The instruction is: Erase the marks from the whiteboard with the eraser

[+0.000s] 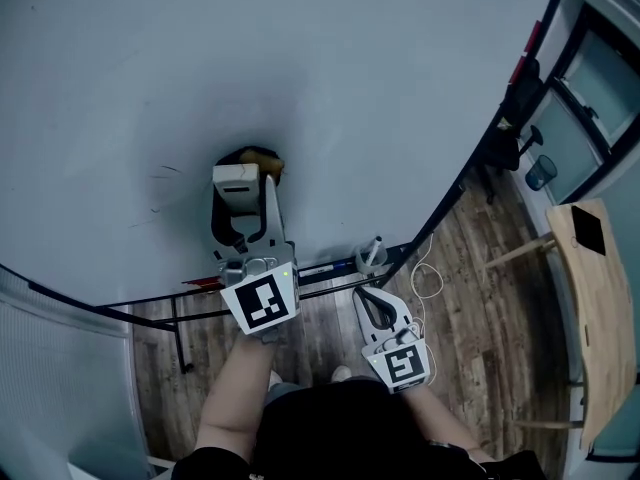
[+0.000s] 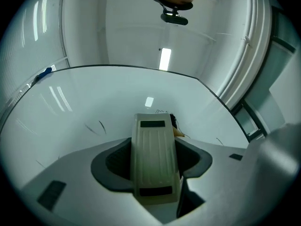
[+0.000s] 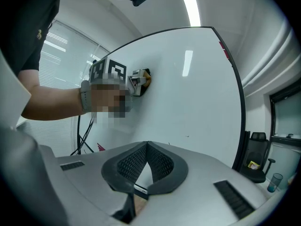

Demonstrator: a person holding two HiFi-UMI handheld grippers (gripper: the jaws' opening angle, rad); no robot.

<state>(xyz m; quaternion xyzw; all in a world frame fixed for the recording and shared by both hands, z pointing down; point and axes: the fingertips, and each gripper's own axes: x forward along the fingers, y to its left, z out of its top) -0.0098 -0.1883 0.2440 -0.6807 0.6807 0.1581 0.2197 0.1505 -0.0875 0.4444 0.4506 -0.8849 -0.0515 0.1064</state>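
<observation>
The whiteboard fills my view. My left gripper pinches the eraser against the board; my right gripper hangs low, fingers pressed together and empty. Faint marks lie just left of the eraser. If I tilt it, I think its pad may pass over them.

**Lighting and image quality.** Illumination is even, moderately bright and comes from overhead. In the left gripper view, a rectangular white ceiling lamp glows at upper centre. It casts a small square glare spot on the glossy white whiteboard, and paler streaked reflections lie at upper left. In the right gripper view the lamp sits at the top edge, and its reflection forms a vertical bar at centre. In the head view a soft dark shadow rings the cream plastic eraser, and the brown wooden plank floor at lower right is dim. All views show strong fisheye bowing. Both gripper views have black corners and a soft lower foreground.
</observation>
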